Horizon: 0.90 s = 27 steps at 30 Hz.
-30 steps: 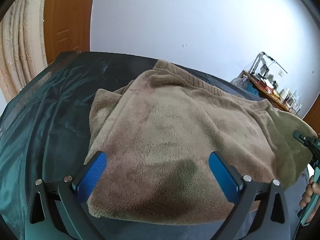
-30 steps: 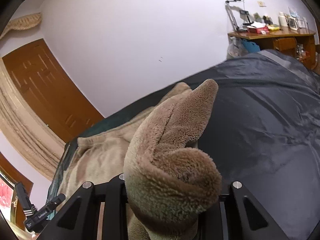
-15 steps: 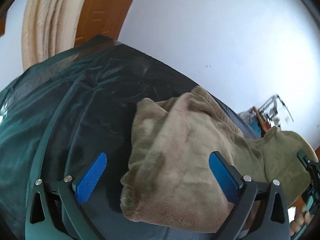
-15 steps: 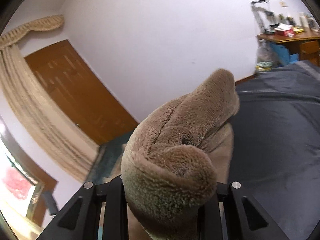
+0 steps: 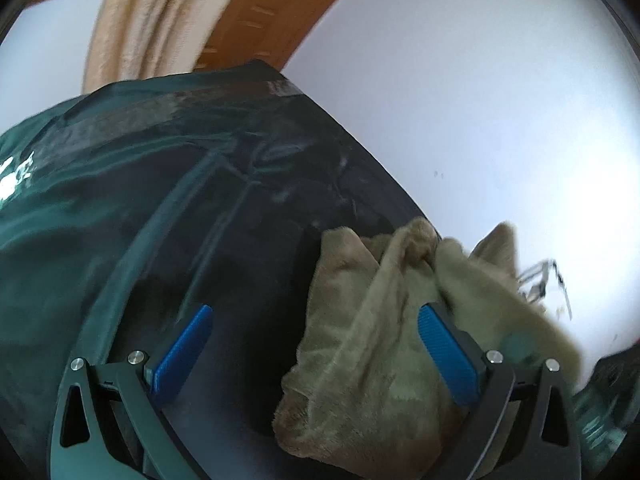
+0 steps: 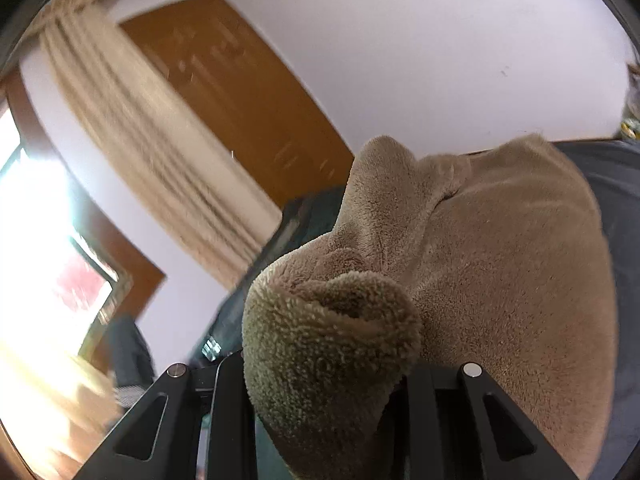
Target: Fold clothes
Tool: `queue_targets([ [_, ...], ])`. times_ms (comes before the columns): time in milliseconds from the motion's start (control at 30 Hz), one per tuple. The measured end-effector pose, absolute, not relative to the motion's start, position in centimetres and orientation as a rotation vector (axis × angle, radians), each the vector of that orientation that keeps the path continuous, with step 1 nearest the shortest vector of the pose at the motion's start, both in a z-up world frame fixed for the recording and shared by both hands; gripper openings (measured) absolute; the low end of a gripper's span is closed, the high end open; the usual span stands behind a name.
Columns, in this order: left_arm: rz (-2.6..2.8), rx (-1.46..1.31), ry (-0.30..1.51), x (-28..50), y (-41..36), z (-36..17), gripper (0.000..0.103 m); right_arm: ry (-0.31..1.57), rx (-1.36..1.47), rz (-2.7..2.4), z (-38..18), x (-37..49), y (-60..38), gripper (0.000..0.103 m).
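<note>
The right gripper (image 6: 326,376) is clamped on a thick bunch of the tan fleece garment (image 6: 500,280); the pile bulges out just ahead of its narrowly set jaws, and the rest of the cloth trails away to its right over the dark green bench cover (image 5: 140,208). The left gripper (image 5: 316,356) stands wide open and holds nothing: the garment (image 5: 360,340) lies crumpled beside and partly in front of its right finger (image 5: 444,356), with bare cover ahead of its left finger (image 5: 184,352).

To do this fold well, the carried edge should probably travel flat across the body of the garment and come down square on the opposite edge, not dropped in a heap. The cloth is bulky and plush, so it will likely spring back unless pressed down. The free gripper could pin or straighten the bunched portion near it first, so the fold line stays clean.

Both grippers point forward and somewhat downward toward the bench. Each view is tilted, suggesting rolled wrists, and blur in the right wrist view's background suggests that hand is in motion.
</note>
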<state>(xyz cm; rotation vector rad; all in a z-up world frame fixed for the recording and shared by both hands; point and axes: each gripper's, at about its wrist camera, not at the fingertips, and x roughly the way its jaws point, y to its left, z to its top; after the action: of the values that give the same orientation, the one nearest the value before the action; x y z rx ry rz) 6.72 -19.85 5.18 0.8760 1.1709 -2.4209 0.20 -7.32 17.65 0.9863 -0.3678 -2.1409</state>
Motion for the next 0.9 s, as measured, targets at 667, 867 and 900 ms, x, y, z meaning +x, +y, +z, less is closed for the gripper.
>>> queue_targets([
  [667,-2.345,0.746,1.311,9.1,-22.1,5.5,0.103,-0.153,0.966,-2.158,16.1,1.8,-14.1,0.029],
  [867,-2.35,0.768,1.319,8.9,-21.9,5.4,0.103,0.017,0.955,-2.17,14.8,2.2,-15.6,0.042],
  [900,-2.349,0.768,1.323,8.9,-21.9,5.3,0.103,0.028,0.954,-2.157,14.7,2.3,-15.8,0.05],
])
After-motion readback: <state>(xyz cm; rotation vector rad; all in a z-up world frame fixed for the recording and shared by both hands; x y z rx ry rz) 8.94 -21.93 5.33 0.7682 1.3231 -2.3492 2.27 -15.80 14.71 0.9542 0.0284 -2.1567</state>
